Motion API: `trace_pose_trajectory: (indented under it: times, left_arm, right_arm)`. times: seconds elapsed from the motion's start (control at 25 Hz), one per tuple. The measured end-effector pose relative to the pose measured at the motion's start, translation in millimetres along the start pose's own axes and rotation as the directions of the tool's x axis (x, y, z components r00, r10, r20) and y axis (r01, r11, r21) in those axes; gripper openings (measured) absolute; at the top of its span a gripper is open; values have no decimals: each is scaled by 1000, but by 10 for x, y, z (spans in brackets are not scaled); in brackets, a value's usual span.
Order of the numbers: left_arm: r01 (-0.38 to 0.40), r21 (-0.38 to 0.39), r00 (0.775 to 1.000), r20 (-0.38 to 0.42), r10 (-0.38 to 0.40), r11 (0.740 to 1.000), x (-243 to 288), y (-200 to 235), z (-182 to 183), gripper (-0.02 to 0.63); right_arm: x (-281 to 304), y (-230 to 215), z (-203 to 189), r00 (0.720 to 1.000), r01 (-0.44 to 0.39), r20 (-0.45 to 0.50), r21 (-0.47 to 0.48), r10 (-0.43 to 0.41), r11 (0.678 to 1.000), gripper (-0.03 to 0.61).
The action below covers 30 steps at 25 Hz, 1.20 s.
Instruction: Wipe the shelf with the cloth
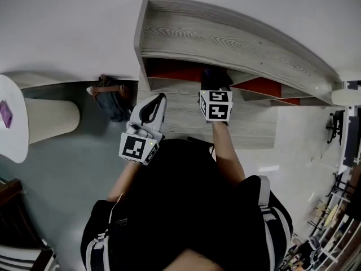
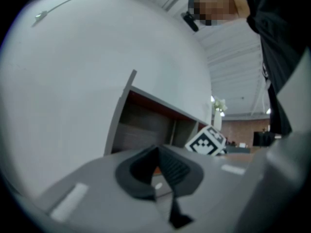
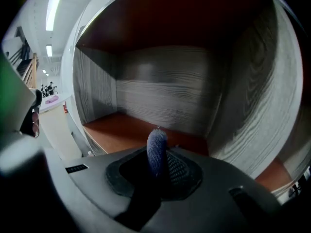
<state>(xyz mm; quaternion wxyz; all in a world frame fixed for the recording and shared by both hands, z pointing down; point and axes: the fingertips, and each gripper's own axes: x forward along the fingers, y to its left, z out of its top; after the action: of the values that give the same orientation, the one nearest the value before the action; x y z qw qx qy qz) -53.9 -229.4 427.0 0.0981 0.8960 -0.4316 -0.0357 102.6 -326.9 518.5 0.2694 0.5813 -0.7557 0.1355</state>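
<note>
Obs.: the grey wood-grain shelf (image 3: 160, 91) looks matt, its reddish-brown floor smooth; the dark blue cloth (image 3: 157, 152) finely nubbed.

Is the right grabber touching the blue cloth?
Touching. The right gripper view shows the blue cloth pinched between the right gripper's jaws, sticking up out of them.

Large open indoor hall, office or showroom type, not a home. Head view: grey wood-grain shelf unit (image 1: 225, 44) against a plain white wall (image 1: 67, 27), smooth grey floor (image 1: 56, 179), round white table (image 1: 14, 134) far left, bag (image 1: 111, 99) on the floor by the wall. Right gripper view, upper left: long strip ceiling lights (image 3: 52, 8), people (image 3: 47, 89) standing far off. Left gripper view, right side: brick wall (image 2: 243, 129).
</note>
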Motion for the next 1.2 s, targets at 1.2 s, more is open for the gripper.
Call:
trace_pose_trajectory:
  times: [1.2]
  left_arm:
    - [-184,-25,981,56,186,983,-800,350,113,5]
  right_arm:
    - [291,1856,445,943,-319,-50,-421,329,849,54]
